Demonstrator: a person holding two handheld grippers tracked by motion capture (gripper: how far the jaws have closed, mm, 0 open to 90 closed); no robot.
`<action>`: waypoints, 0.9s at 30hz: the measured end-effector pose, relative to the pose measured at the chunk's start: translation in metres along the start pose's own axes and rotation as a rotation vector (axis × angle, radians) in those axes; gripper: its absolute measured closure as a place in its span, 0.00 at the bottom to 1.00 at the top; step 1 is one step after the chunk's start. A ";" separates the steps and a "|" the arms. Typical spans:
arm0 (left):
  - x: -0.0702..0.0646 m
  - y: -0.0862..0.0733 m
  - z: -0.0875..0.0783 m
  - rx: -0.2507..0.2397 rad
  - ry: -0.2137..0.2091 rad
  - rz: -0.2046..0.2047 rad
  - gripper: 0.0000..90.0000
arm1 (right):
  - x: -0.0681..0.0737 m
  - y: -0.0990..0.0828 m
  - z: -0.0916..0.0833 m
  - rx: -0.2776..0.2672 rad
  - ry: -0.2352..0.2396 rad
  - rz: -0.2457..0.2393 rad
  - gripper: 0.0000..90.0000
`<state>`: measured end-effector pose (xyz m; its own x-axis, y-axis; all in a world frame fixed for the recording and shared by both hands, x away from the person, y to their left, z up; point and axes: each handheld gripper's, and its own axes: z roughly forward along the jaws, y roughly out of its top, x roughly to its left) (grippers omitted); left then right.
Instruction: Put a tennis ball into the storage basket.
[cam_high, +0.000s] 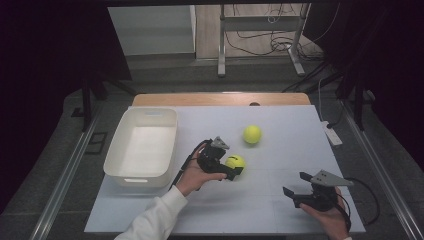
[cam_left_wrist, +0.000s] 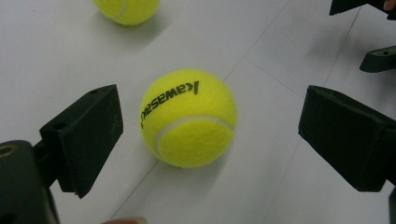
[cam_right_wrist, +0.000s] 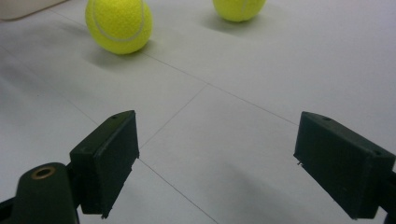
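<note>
The left gripper (cam_high: 235, 169) is reaching for the near ball (cam_high: 235, 162), which sits on the white table (cam_high: 280, 200) a little to the right of the white bin (cam_high: 141, 145). Its jaws are wide open, one on each side of the ball, and they are not touching it yet. In the left gripper view the ball (cam_left_wrist: 188, 118) sits right between the two black jaws, with gaps on both sides. So the step looks like getting ready to grab. Next, the jaws likely need to close gently on the ball so it does not roll away, and then lift it. The far ball (cam_high: 252, 134) waits a bit farther back. The right gripper (cam_high: 296, 186) is open too, holds nothing, and is well apart from both balls.
</note>
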<state>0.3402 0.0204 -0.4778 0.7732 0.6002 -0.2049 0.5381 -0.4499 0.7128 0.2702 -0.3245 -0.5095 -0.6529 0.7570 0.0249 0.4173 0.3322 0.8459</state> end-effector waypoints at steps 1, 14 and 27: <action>0.000 0.000 0.002 0.004 0.000 -0.001 0.08 | 0.000 0.000 0.000 0.000 0.001 0.001 0.16; 0.004 0.003 0.020 0.036 0.008 -0.005 0.08 | -0.001 0.000 -0.001 -0.001 0.001 0.003 0.16; 0.008 0.000 0.036 0.083 0.028 -0.006 0.09 | -0.001 -0.001 -0.002 -0.004 -0.003 0.008 0.16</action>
<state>0.3589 0.0016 -0.5037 0.7607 0.6210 -0.1891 0.5695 -0.4987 0.6534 0.2692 -0.3272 -0.5091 -0.6478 0.7612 0.0301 0.4200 0.3239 0.8478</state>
